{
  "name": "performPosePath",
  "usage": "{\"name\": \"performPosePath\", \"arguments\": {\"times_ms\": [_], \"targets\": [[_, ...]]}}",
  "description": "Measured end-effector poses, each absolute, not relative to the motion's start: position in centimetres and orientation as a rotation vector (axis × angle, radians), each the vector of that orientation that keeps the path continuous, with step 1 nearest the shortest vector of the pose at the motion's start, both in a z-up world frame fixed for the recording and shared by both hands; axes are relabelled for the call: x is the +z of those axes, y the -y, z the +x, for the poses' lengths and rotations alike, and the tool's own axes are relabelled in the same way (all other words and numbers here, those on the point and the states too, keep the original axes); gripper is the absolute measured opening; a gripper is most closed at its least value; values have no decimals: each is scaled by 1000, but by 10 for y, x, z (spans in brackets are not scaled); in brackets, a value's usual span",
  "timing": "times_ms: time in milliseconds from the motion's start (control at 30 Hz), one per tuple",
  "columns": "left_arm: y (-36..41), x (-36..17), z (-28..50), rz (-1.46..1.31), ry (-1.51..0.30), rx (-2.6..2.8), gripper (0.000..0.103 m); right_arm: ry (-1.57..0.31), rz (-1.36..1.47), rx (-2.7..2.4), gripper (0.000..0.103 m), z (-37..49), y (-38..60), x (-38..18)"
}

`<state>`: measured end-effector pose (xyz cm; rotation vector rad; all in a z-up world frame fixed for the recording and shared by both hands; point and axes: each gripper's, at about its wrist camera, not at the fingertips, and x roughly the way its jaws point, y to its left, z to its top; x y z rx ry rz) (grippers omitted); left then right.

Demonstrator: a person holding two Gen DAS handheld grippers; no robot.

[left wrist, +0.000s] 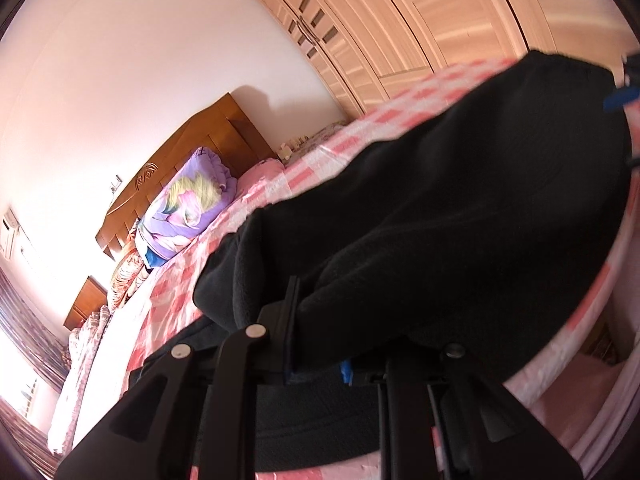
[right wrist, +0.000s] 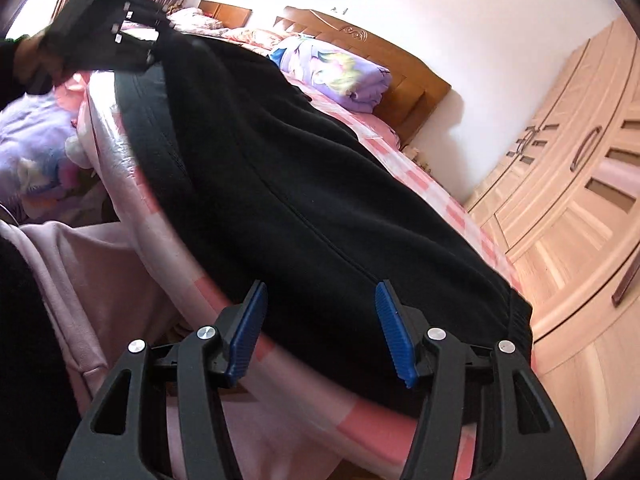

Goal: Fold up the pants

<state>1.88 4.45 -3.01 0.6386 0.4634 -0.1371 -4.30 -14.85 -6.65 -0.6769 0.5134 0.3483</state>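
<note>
Pants [right wrist: 304, 184]: black fleece pants lie lengthwise along the near edge of the bed [right wrist: 400, 152], on a pink-and-white checked cover. In the right wrist view 1 end is lifted at upper left and the ribbed end lies at lower right, near the bed's corner.

Left gripper [left wrist: 316, 364]: seen from its own camera, the 2 black fingers stand nearly together, with a fold of the black fabric pinched between them; cloth drapes over and hides the tips. A sliver of blue pad shows at the right finger.

Left gripper, far view [right wrist: 156, 46]: at the upper left of the right wrist view, the tool is tilted, its tip buried in the raised end of the pants, which hang from it in a slope down to the cover.

Hand [right wrist: 36, 56]: a dark-sleeved hand wraps the left tool's handle at the frame's left edge; blurred.

Right gripper [right wrist: 320, 320]: its 2 fingers stand well apart, the blue ribbed pads facing each other. Black fabric lies beyond and between them, but the pads do not press on it. The tool points downward over the bed's near edge.

Right gripper, far view [left wrist: 624, 92]: only a blue pad and dark body show at the right edge of the left wrist view, beside the far end of the pants.

Surroundings: a purple quilt [right wrist: 340, 72] rests against the wooden headboard [right wrist: 404, 76]; a pale wardrobe [right wrist: 580, 184] stands on the right.
</note>
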Motion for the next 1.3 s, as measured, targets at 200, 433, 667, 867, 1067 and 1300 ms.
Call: {"name": "performPosePath", "arguments": {"times_ms": [200, 433, 667, 867, 1067, 1300], "targets": [[-50, -20, 17, 573, -465, -158, 17, -459, -803, 319, 17, -46, 142, -77], [-52, -25, 9, 618, -470, -137, 17, -369, -759, 309, 6, -67, 155, -51], [-44, -63, 0, 726, -564, -133, 17, -475, -766, 367, 11, -66, 161, -79], [-40, -79, -5, 807, -561, -99, 39, -560, -647, 453, 42, -69, 175, -66], [-71, -55, -24, 683, -576, -181, 94, -536, -312, 496, 65, -68, 227, -30], [-153, -10, -20, 259, -559, -130, 99, -683, -132, 253, 87, 1, 272, -40]]}}
